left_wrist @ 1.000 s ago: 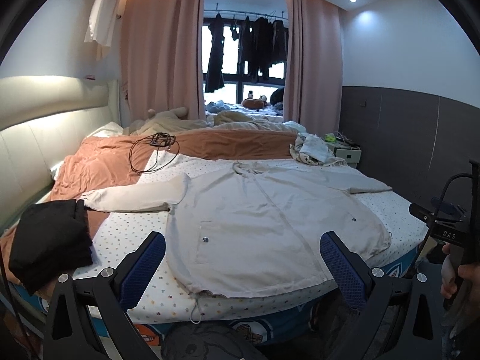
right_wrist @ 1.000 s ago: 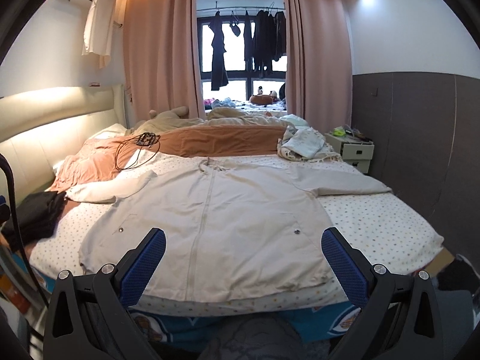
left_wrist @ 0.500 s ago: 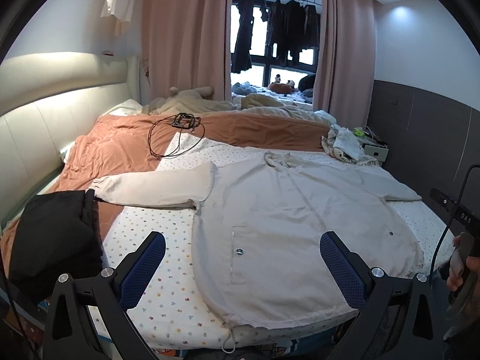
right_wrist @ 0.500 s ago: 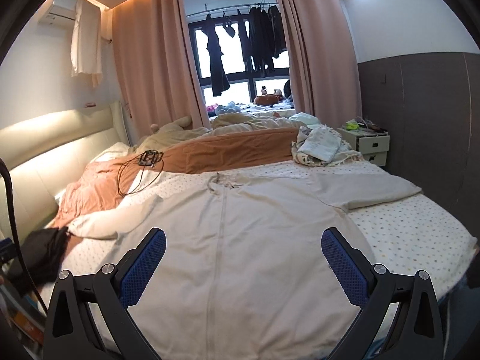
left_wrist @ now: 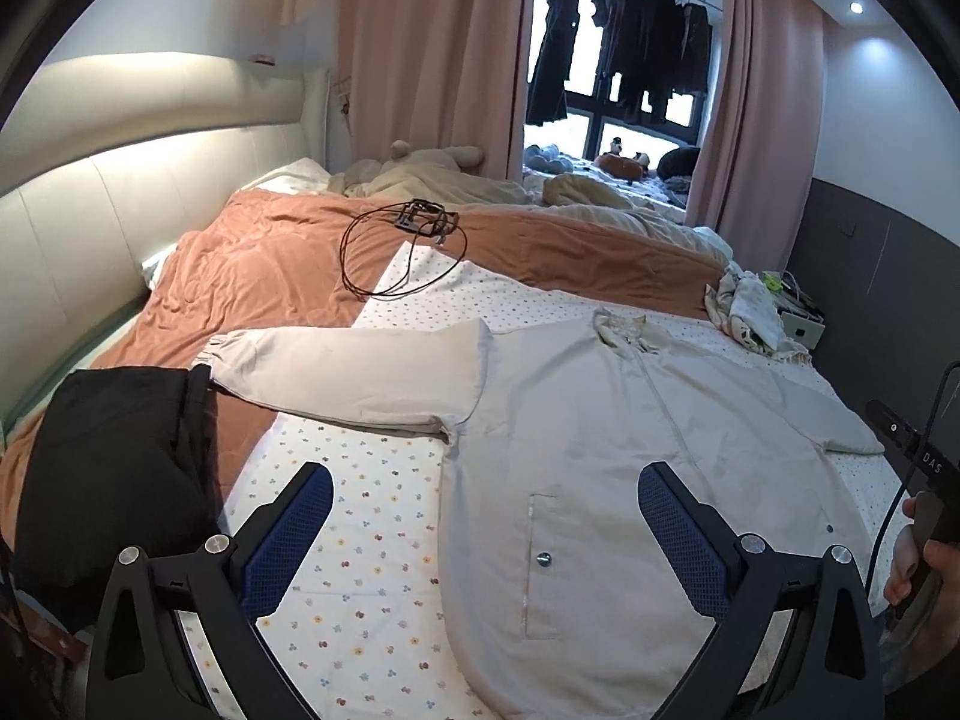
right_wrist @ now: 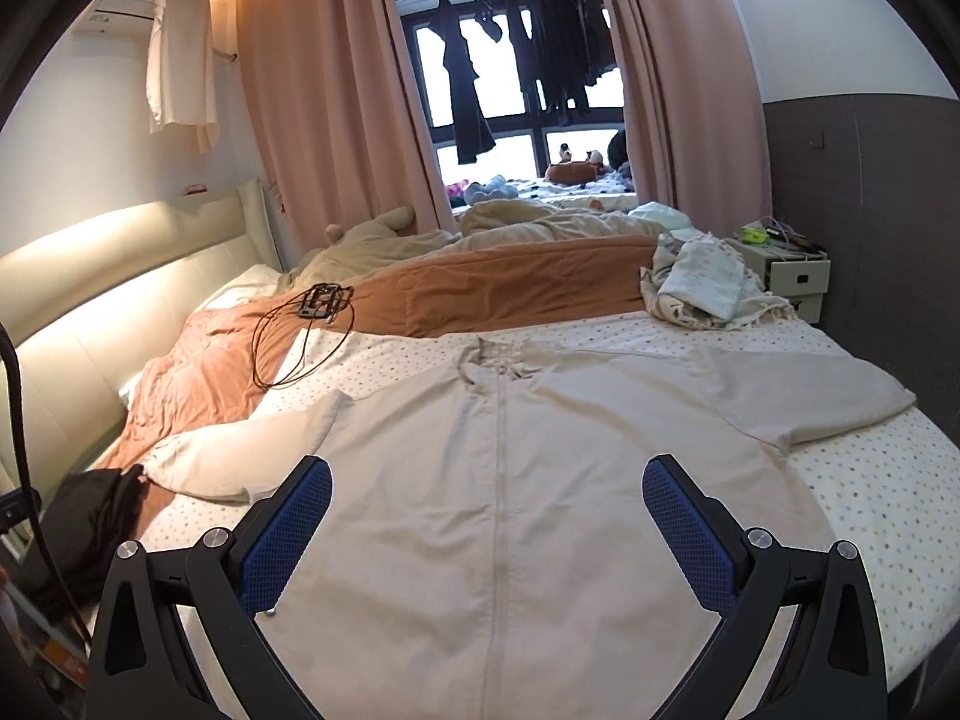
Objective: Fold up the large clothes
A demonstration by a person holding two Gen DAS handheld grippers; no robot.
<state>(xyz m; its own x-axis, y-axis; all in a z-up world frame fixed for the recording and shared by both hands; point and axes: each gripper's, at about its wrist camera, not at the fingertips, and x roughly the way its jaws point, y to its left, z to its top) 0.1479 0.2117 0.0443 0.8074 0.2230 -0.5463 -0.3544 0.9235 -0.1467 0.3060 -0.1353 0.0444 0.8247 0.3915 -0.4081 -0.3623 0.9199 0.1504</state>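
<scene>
With both the left tongs (left_wrist: 485,528) and right tongs (right_wrist: 487,525) gaping wide and empty, pinch the flat beige zip-front jacket's (right_wrist: 510,480) sleeves squarely at the cuffs before folding inward.

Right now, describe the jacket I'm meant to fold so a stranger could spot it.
Start at the big bed with the dotted sheet. Spread flat across it, sleeves out, lies the pale beige jacket with a front zip; unlike the black bundle beside it, it is light-coloured and laid open.

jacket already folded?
No. The beige jacket lies flat on the bed, zipped front up, both sleeves spread out.
</scene>
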